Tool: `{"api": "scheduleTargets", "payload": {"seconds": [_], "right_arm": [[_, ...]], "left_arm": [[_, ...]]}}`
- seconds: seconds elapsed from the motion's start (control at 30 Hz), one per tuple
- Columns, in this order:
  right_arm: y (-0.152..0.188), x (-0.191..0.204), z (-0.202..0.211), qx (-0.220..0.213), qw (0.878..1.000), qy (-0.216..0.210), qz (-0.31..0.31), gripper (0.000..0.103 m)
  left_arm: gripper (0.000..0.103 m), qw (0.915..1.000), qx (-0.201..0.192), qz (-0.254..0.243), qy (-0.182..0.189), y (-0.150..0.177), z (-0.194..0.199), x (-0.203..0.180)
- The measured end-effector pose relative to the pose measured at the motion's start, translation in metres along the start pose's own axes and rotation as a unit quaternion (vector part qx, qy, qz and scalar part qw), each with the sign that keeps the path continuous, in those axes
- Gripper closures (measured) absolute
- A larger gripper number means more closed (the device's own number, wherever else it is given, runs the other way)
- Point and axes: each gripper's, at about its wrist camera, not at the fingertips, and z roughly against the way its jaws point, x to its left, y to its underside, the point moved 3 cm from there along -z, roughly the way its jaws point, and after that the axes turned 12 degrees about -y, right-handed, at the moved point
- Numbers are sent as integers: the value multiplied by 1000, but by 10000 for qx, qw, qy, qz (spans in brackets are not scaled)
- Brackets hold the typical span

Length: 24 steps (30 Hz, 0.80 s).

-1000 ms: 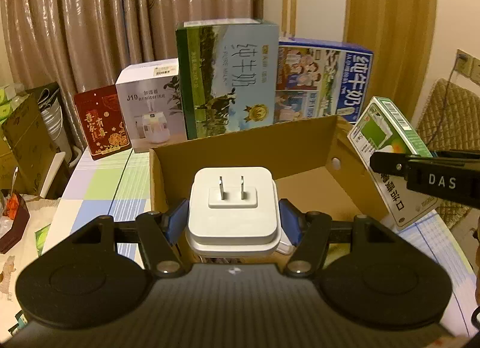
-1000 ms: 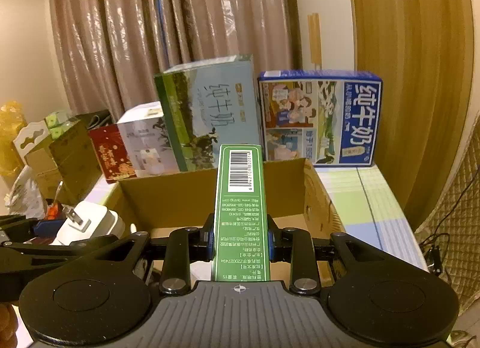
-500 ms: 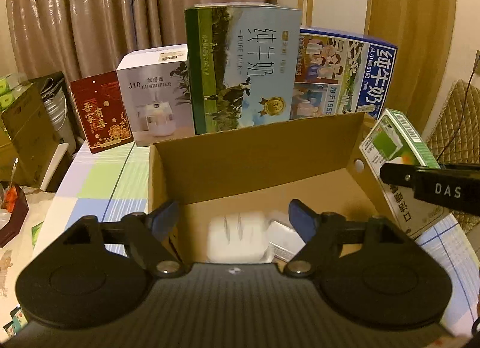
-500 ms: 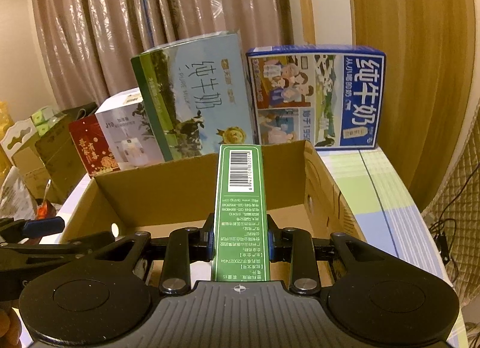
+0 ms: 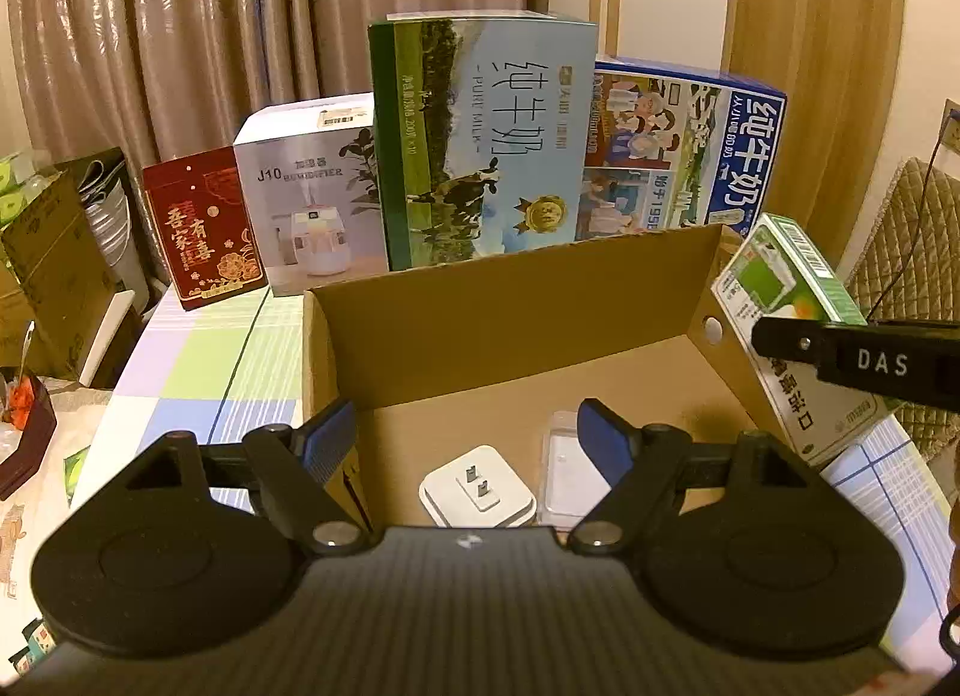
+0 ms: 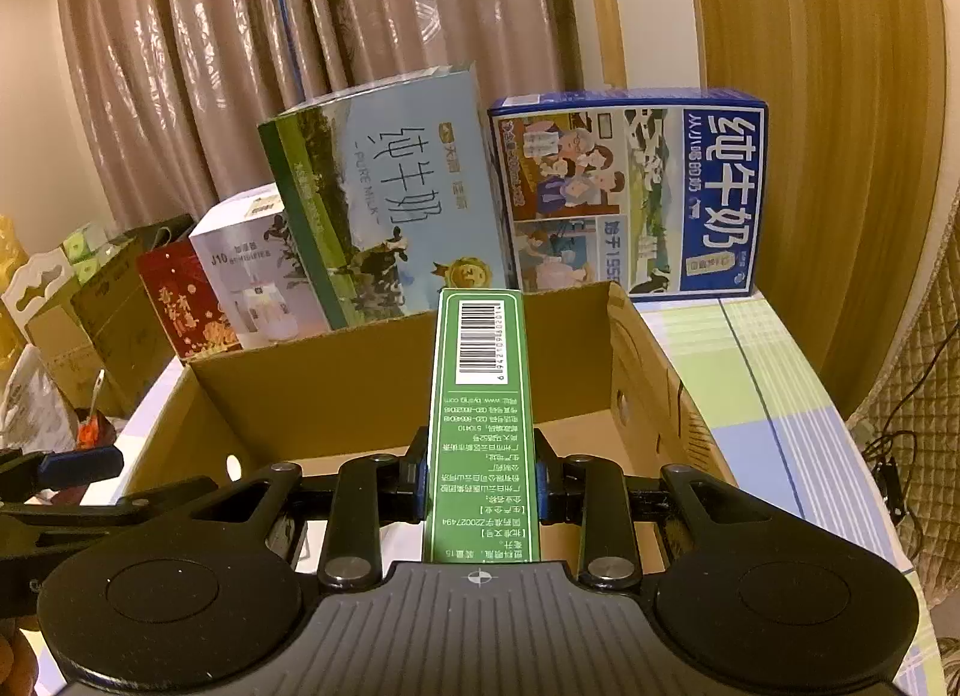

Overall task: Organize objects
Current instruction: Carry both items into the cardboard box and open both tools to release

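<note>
White plug adapter (image 5: 477, 493) lying on the floor of the open cardboard box (image 5: 516, 300), plug pins up, beside a clear plastic case (image 5: 564, 471). Left gripper (image 5: 468, 438) above it, jaws having just opened, nothing between them. Right gripper (image 6: 480, 480) clamped on a narrow green carton (image 6: 480, 396) over the box. Milk cartons (image 5: 480, 144) stand behind.

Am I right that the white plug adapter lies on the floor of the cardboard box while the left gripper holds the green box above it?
Not quite: the right gripper holds the green box, as the right wrist view shows. The left gripper is open and empty, and the white plug adapter does lie in the cardboard box.
</note>
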Motion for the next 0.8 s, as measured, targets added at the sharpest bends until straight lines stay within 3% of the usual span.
{"api": "scheduleTargets", "payload": {"seconds": [0.07,0.1,0.13,0.17,0.2,0.8], "right_arm": [[-1,-2,0,-161,9999,15,4,75],[-1,-4,1,-272,9996,-12,-13,70],[-2,-7,1,-340,9994,-59,-75,61],[-2,-11,1,-366,9992,-66,-163,41],[-2,-15,3,-411,9987,-91,-273,36],[5,-27,33,-481,9981,21,-377,34]], "left_arm": [[26,10000,8,-4,15,0,0,-1],[26,10000,11,-13,8,1,0,-1],[26,10000,15,-25,0,2,-1,-1],[26,10000,20,-35,-4,3,-1,-1],[25,10000,31,-42,-12,4,-2,0],[23,9998,-14,-217,-48,14,19,0]]}}
